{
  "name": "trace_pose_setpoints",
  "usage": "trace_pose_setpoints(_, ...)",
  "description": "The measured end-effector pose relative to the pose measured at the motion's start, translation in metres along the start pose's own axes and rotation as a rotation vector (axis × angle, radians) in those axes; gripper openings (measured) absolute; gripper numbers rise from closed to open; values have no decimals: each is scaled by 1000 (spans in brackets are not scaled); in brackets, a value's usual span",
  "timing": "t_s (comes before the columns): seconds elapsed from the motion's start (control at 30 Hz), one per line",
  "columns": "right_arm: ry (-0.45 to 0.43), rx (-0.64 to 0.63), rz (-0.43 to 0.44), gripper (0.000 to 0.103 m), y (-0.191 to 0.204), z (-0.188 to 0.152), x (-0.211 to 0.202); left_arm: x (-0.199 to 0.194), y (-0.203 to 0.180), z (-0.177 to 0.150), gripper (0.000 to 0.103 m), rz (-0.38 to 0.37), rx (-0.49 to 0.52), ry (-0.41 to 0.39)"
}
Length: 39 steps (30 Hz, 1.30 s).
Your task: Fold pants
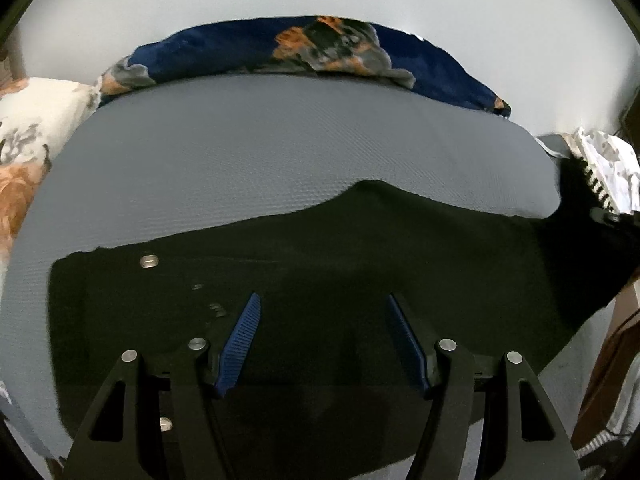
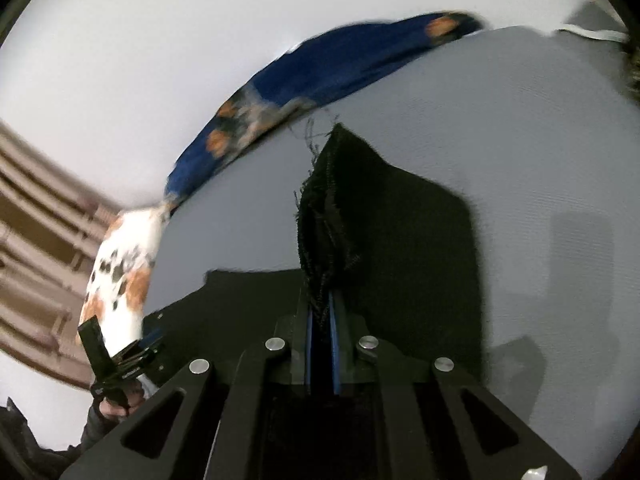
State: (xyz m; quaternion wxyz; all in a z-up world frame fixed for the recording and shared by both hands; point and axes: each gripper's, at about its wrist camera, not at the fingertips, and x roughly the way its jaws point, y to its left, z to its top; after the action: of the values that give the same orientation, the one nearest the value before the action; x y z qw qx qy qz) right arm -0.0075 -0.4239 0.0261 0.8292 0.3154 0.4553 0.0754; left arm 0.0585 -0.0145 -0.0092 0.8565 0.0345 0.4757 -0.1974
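Black pants [image 1: 340, 256] lie spread on a grey textured mat [image 1: 240, 152], waistband with a metal button [image 1: 149, 261] at the left. My left gripper [image 1: 322, 300] is open and hovers just over the pants, blue pads [image 1: 240, 344] apart. My right gripper [image 2: 322, 308] is shut on the frayed hem end of a pant leg [image 2: 340, 200] and holds it lifted above the mat [image 2: 480, 120]. The rest of the pants [image 2: 420, 260] hangs and lies below it. The left gripper [image 2: 120, 356] shows at the lower left of the right wrist view.
A navy floral pillow [image 1: 280, 48] lies along the mat's far edge against a white wall. A white and orange floral pillow [image 1: 28, 128] sits at the left. Patterned cloth [image 1: 608, 168] is at the right. Brown wooden furniture [image 2: 36, 248] stands at the left.
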Motion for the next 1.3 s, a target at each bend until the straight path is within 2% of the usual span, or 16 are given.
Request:
trace_pose_setpoints(0.13,98,-60,61,8,45,-8,60,-13,20,-9,66,-9,-12,-7)
trace_pose_setpoints(0.27,217,-115,101,8,89,-31,126,-22,40,-21,66,-27,-60,-15)
trace_pose_setpoints(0.43,327,-228,33,9,123,-60,176,-26,51,-27,66,-76,-111,-26)
trace_pose_setpoints(0.53,341,-263,14,21,136,-66,182,-28,51,-27,66,-104,-113,-33)
trace_pose_setpoints(0.57,344,-257,23,30,137,-66,179,-28,51,-28,66,-115,-115,-31)
trace_pose_setpoints(0.7,290,-243,55,41,143,-60,152,-26,48,-28,66,-157,-122,-13)
trace_pose_setpoints(0.8,197,-215,40,49,137,-56,124,-24,44,-30,66,-211,-134,11)
trace_pose_setpoints(0.9,129,-140,15,49,114,-56,101,-17,37,-31,66,-271,-168,61)
trace_pose_setpoints(0.97,91,-80,-7,49,92,-57,88,-12,27,-26,66,-285,-166,82)
trace_pose_setpoints(1.0,79,-64,-31,49,85,-57,85,-11,21,-23,66,-286,-152,79)
trace_pose_setpoints(1.07,49,-56,-147,49,70,-58,78,-12,3,-13,66,-295,-105,52)
trace_pose_setpoints(1.27,-7,-100,-296,48,48,-44,70,8,-49,25,66,-282,51,-17)
trace_pose_setpoints(1.3,-19,-112,-315,45,46,-39,70,13,-55,29,66,-278,66,-20)
